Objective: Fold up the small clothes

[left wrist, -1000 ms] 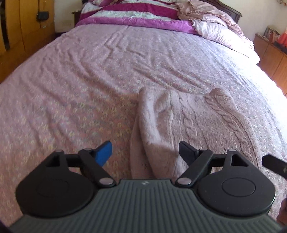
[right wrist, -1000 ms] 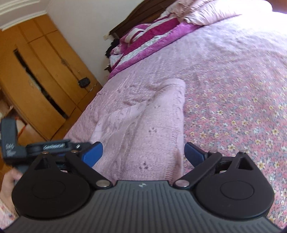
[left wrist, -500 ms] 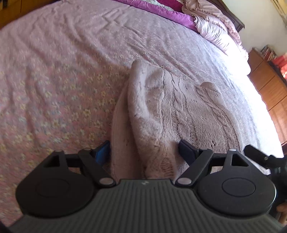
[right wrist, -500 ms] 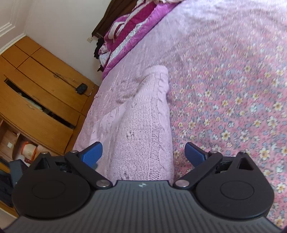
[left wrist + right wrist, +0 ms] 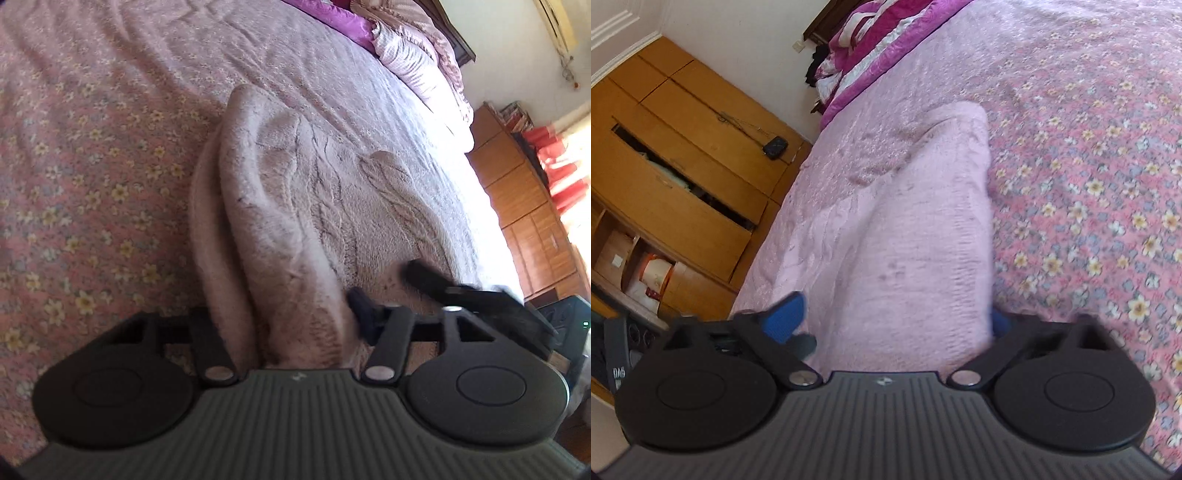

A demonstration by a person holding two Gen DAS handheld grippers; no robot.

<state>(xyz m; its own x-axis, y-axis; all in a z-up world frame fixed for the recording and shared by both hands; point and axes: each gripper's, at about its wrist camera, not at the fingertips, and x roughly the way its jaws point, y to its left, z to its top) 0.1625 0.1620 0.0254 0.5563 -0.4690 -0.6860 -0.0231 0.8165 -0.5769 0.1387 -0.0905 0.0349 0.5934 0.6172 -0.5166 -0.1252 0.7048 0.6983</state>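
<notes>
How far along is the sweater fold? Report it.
Done: the pink sweater lies on the bed already doubled lengthwise. In hand: the left gripper and right gripper straddle its near end, jaws open. Left: gripping that end and folding it over.

Sweater (image 5: pixel 295 206): your pale pink knit, fuzzy and matt, cabled ribs on top.
Bedspread (image 5: pixel 1089 184): thin printed cloth with small flowers, matt, lightly creased.
Left gripper (image 5: pixel 291 317): matt black plastic arms, ribbed grey body, small shiny metal pivots.
Right gripper (image 5: pixel 890 321): same matt black plastic, blue pads.
Wardrobe (image 5: pixel 683 155): smooth orange-brown wood, slight sheen.
Quilt (image 5: pixel 871 44): magenta and white cloth, satiny.
</notes>
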